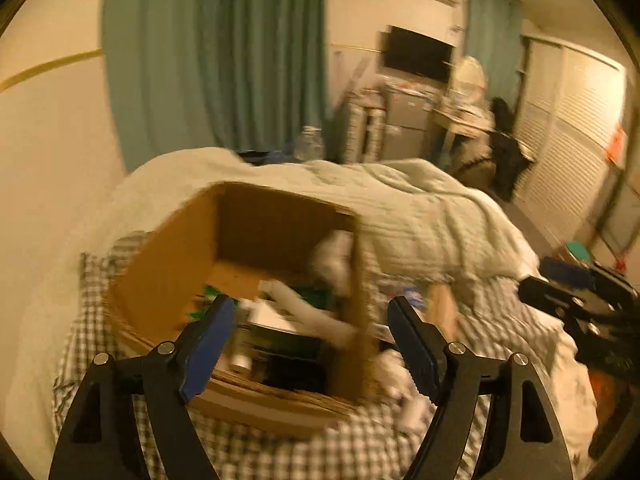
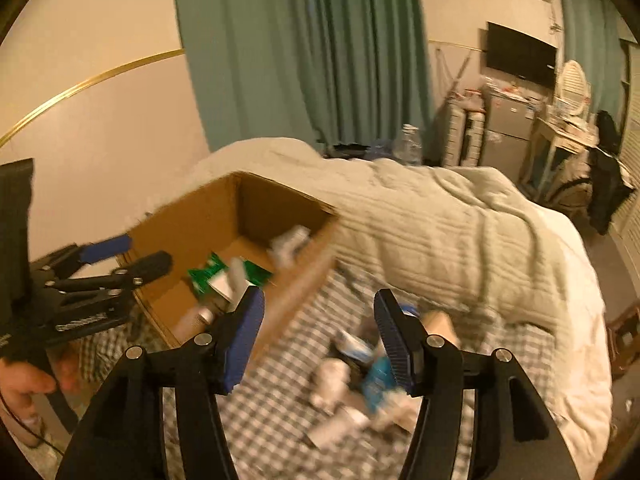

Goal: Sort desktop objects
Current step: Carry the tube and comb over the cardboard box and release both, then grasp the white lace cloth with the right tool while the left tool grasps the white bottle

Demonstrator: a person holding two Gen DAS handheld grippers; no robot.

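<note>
Covering the bed, a checked sheet [image 2: 272, 400] bears a cardboard box [image 1: 172, 264].

Left wrist view: looks forward and down between its own fingers, close over the cardboard box [image 1: 240, 248] on the checked sheet [image 1: 280, 448]. Right wrist view: same heading, set further right, box [image 2: 208, 224] at near left. Both share box, quilt [image 1: 420, 208], curtain [image 1: 216, 52], far desk.
</note>
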